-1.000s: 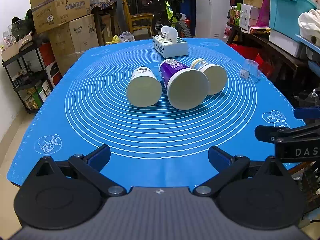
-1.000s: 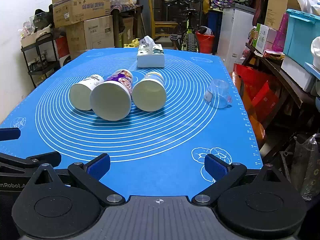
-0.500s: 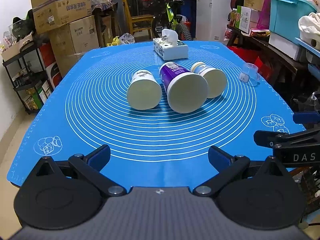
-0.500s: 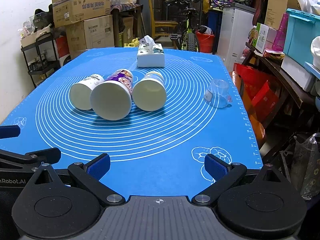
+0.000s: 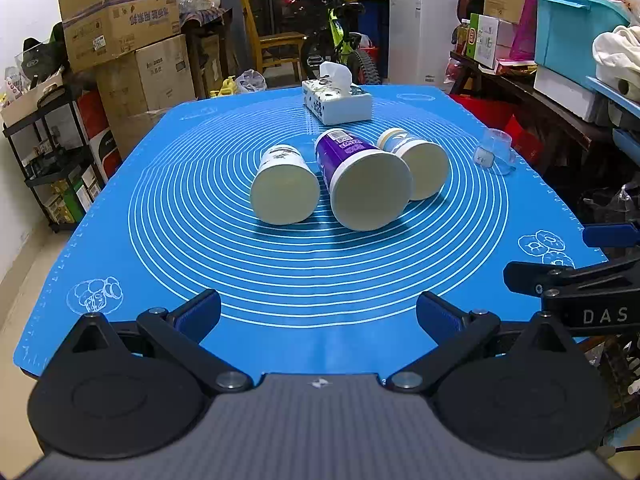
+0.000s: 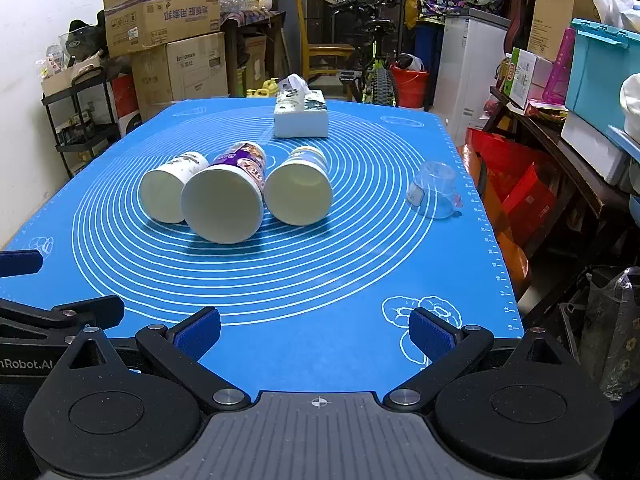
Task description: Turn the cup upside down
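Lying well ahead of right gripper point(image 6: 316, 332), three cups point(image 6: 222, 204), mouths facing it

A bright blue mat point(image 5: 168, 264) with thin white concentric rings and small white doodle drawings at its corners covers the surface. At centre frame lie three paper cups: a purple cup point(image 5: 360, 176) with a cream interior, a white cup with dark print point(image 5: 284, 184) to its left, and a white cup with a pale blue band point(image 5: 416, 164) to its right. A clear plastic cup point(image 6: 434, 192) lies at right. The white tissue box point(image 6: 300, 120) in the upper centre carries a dark speckled pattern. The left gripper point(image 5: 318, 314) and right gripper point(image 6: 314, 330) are black with blue pads.
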Demonstrator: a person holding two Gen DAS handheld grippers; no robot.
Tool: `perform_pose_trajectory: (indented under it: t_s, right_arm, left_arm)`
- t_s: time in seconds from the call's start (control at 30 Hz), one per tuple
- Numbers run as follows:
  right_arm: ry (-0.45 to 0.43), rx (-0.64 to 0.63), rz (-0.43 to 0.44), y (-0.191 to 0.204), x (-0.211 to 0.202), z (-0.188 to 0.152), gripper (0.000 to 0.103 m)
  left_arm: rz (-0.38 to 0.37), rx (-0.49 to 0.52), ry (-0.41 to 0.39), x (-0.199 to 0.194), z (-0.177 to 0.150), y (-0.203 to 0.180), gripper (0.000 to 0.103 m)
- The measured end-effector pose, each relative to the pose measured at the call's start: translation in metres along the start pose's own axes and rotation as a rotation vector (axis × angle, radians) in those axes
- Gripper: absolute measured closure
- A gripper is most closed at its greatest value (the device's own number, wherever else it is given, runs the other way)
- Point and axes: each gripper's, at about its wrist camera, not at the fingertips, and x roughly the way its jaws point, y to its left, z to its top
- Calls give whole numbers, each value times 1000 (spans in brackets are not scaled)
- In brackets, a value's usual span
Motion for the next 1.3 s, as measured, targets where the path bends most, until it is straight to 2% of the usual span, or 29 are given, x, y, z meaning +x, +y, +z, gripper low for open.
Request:
perform_pose_trajectory:
  t_s: [1.3]
  right_arm:
    - [2, 6, 3, -2, 2, -1, 3]
  left_arm:
    - [-4, 10, 2, 0, 0, -3, 1]
